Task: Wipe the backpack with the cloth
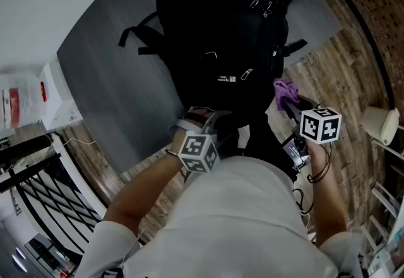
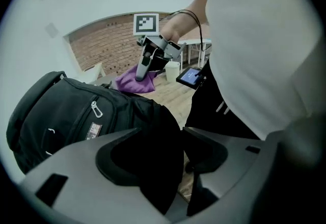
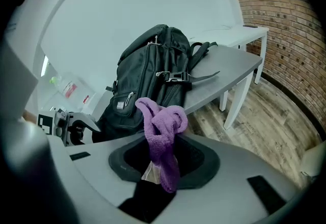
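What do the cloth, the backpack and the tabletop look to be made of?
Cloth: purple, matte, fuzzy nap, so probably microfibre or terry.
Backpack: black matte woven synthetic, likely nylon or polyester; its shiny zipper pulls look metal.
Tabletop: smooth grey with faint streaks, perhaps laminate; unclear.

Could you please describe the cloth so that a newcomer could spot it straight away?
Start at the grey table with the large black backpack resting on it. Beside the backpack's near right corner, the right tongs are shut on the cloth. It is a small, fluffy purple bundle, the only purple thing among black and grey neighbours.
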